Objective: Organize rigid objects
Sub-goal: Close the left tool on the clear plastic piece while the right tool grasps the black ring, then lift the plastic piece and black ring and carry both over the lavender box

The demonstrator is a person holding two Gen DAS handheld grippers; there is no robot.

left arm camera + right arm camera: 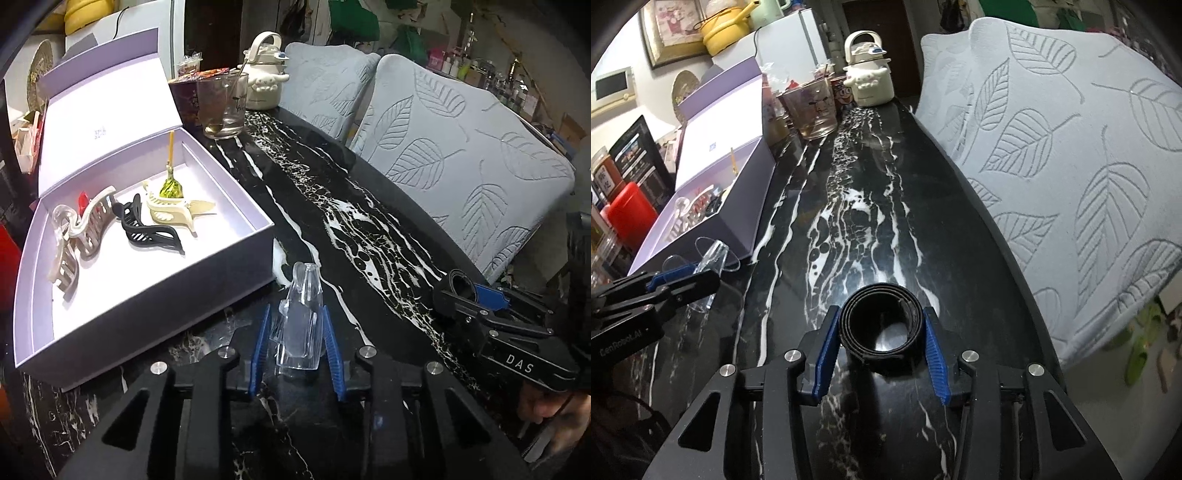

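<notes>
My left gripper (297, 328) is shut on a clear plastic hair claw (301, 317), held just right of the open lilac box (236, 254). The box holds a beige-grey claw (79, 236), a black claw (149, 229), a cream claw (177, 214) and a green-wrapped lollipop (170, 188). My right gripper (882, 332) has its blue pads against both sides of a rolled black belt (881, 326) on the black marble table (857, 206). The left gripper with the clear claw also shows in the right wrist view (683, 275).
Glass cups (221, 107) and a white character kettle (264, 75) stand at the table's far end. Two grey leaf-patterned chair backs (461, 158) run along the table's right edge. The box lid (107, 110) stands upright behind the box.
</notes>
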